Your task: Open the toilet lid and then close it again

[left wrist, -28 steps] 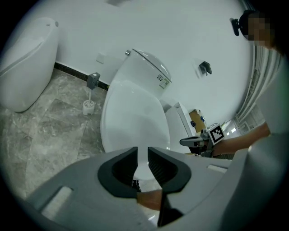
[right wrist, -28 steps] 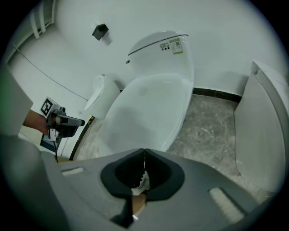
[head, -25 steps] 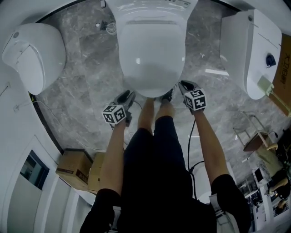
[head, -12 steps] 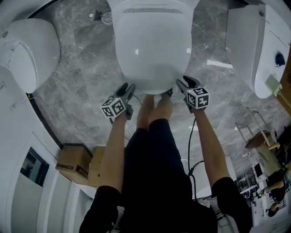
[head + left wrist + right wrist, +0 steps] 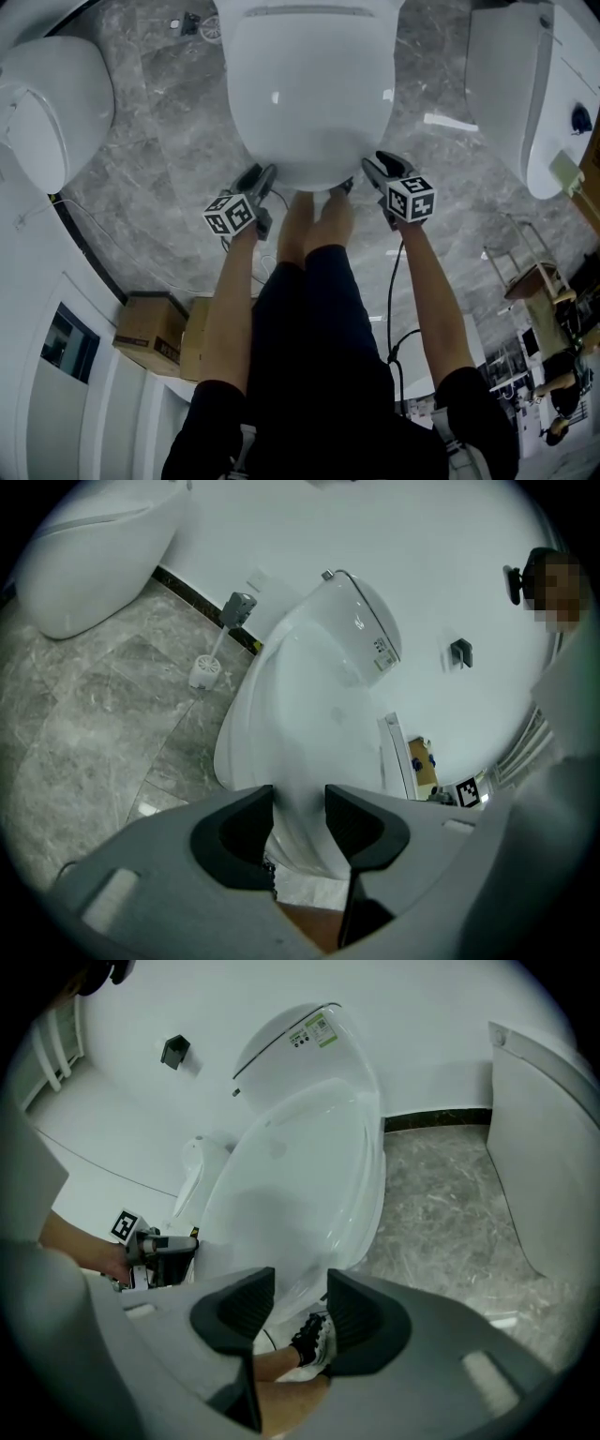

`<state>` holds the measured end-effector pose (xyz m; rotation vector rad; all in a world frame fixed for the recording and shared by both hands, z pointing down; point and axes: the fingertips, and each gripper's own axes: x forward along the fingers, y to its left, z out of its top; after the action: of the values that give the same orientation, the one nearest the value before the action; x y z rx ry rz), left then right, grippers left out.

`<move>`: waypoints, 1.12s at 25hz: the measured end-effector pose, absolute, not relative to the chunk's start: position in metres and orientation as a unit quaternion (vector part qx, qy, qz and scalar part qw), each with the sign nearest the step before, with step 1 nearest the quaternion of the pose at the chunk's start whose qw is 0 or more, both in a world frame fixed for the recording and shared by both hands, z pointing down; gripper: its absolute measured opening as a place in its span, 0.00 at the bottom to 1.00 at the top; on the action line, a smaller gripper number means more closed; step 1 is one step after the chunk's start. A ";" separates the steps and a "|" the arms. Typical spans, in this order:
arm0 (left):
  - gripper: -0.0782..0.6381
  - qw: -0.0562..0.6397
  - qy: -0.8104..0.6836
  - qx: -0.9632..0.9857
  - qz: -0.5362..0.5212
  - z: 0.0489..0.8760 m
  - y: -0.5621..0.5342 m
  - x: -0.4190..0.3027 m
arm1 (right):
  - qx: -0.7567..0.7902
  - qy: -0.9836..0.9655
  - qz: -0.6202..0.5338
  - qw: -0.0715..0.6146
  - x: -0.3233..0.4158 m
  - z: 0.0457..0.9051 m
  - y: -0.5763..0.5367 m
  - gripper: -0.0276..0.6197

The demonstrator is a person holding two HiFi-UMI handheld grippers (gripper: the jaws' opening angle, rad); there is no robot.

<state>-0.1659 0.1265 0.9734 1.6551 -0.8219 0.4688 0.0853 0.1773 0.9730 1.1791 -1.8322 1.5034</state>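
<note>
The white toilet stands at the top middle of the head view with its lid [image 5: 309, 84] down flat. The lid [image 5: 309, 705] fills the middle of the left gripper view, and the lid [image 5: 291, 1185] does the same in the right gripper view. My left gripper [image 5: 260, 181] hangs by the front left of the bowl and my right gripper [image 5: 373, 169] by its front right. Both have just been opening. The left gripper [image 5: 300, 819] and the right gripper [image 5: 300, 1305] stand open, with nothing pressed between the pads. The bowl's front shows beyond each gap.
The person's legs and shoes [image 5: 314, 220] stand right at the bowl's front, between the grippers. A second toilet [image 5: 47, 103] is at the left and a white fixture [image 5: 520, 94] at the right. A toilet brush [image 5: 204, 667] stands by the wall. Cardboard boxes [image 5: 150, 333] lie behind on the grey marble floor.
Both grippers have sunk a little beside the bowl's front. The lid lies down throughout.
</note>
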 end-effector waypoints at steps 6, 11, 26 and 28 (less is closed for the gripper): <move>0.30 0.599 -0.355 0.696 0.177 0.969 0.129 -0.169 | 0.427 -0.671 0.557 0.239 0.077 0.970 0.179 0.32; 0.27 0.604 -0.342 0.702 0.161 0.955 0.127 -0.172 | 0.432 -0.666 0.568 0.216 0.077 0.956 0.176 0.32; 0.25 0.629 -0.317 0.704 0.086 0.871 0.113 -0.163 | 0.416 -0.658 0.608 0.154 0.086 0.881 0.164 0.31; 0.25 0.631 -0.315 0.705 0.075 0.859 0.106 -0.163 | 0.420 -0.655 0.611 0.145 0.086 0.870 0.158 0.31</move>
<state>-0.1629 0.1065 0.8593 1.6134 -0.7209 0.1712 0.0861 0.1585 0.8700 1.2113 -1.8860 1.7614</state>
